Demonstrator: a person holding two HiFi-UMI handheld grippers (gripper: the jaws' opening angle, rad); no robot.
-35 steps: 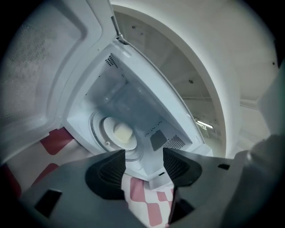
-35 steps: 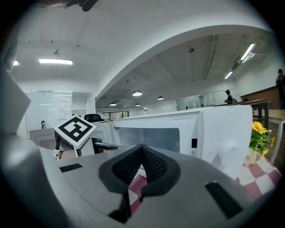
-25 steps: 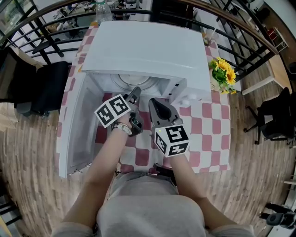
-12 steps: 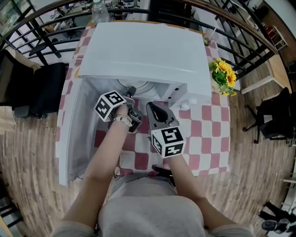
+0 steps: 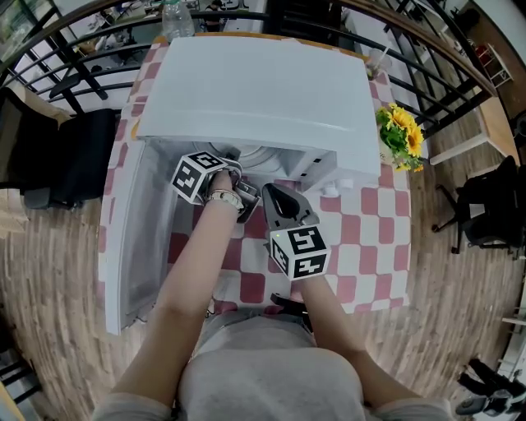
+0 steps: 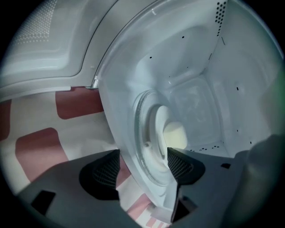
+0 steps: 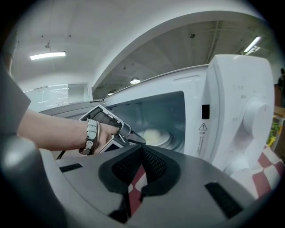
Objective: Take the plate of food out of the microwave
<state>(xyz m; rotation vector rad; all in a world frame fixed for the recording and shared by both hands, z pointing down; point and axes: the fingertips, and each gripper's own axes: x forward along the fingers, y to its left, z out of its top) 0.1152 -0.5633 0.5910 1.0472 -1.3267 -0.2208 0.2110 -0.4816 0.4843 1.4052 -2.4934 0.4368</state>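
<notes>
The white microwave (image 5: 255, 90) stands with its door (image 5: 131, 222) swung open to the left. Inside, a white plate (image 6: 156, 133) with a pale round piece of food (image 6: 177, 133) rests on the glass turntable (image 6: 143, 153). My left gripper (image 6: 142, 164) is open at the cavity's mouth; the cavity's front lip and the turntable's rim lie between its jaws. One pad (image 6: 106, 168) is outside over the tablecloth, the other (image 6: 179, 163) inside. The right gripper view shows the left gripper (image 7: 133, 138) just before the plate (image 7: 156, 136). My right gripper (image 5: 273, 193) hangs shut in front of the microwave, holding nothing.
The microwave's control panel (image 7: 242, 111) is on its right side. A red-and-white checked cloth (image 5: 362, 247) covers the table. Sunflowers (image 5: 400, 136) stand at the table's right edge, a bottle (image 5: 174, 18) behind the microwave. Black railings and a dark chair (image 5: 62, 156) surround the table.
My left gripper has moved forward, from in front of the microwave into the mouth of its cavity. The right gripper has stayed almost where it was.
</notes>
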